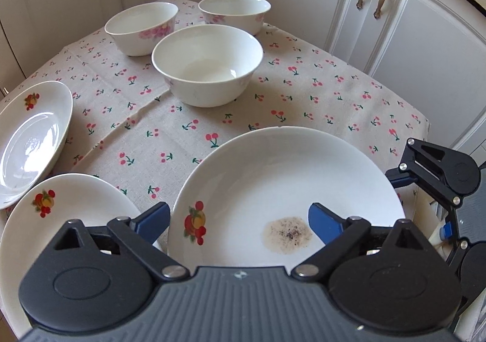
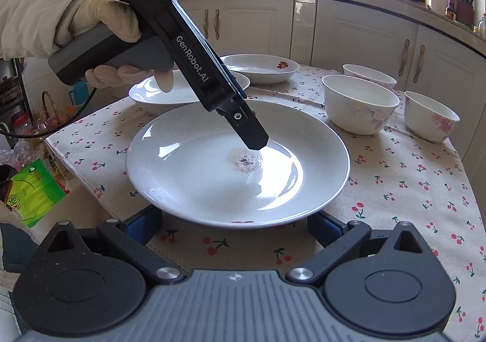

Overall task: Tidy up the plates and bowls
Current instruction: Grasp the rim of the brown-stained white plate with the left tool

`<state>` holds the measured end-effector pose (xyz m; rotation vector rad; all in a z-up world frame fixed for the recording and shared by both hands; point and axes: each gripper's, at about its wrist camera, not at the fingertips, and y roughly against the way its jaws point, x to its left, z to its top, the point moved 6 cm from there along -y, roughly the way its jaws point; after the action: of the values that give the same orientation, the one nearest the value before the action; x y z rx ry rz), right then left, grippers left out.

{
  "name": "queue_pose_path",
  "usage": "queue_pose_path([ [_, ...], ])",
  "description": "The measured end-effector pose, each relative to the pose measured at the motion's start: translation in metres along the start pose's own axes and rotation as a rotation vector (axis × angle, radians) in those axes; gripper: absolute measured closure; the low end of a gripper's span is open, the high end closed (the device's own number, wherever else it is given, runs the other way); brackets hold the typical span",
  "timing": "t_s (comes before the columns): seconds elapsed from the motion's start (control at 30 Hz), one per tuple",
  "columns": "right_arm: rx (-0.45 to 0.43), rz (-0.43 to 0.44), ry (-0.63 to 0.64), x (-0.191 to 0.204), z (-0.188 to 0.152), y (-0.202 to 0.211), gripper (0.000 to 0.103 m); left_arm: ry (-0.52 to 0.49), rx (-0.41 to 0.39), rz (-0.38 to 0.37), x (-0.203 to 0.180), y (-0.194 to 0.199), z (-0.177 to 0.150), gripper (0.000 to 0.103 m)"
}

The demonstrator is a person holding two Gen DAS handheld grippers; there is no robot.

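The left gripper's (image 1: 240, 220) blue fingers (image 1: 152, 219) stand wide apart, straddling the near rim of the stained plate (image 1: 288, 178) at lower centre, holding nothing, while the right gripper (image 2: 235, 228), equally wide and empty, sits beside that plate on the desk (image 2: 395, 178).

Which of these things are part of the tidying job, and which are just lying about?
Part of the job:
- soiled plate
- two fruit-print plates
- three bowls
- left gripper, jaws open, one fingertip over the soiled plate, the other past its rim
- right gripper, open

Lying about:
- cherry tablecloth
- green packet
- knife block
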<state>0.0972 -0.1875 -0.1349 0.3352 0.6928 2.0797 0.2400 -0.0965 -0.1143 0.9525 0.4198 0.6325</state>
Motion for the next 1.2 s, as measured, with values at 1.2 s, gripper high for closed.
queue_pose_path([
  [1.2, 0.032, -0.01, 0.002, -0.018, 0.001, 0.008, 0.0, -0.017, 0.113, -0.11, -0.001, -0.02, 0.012, 0.014],
])
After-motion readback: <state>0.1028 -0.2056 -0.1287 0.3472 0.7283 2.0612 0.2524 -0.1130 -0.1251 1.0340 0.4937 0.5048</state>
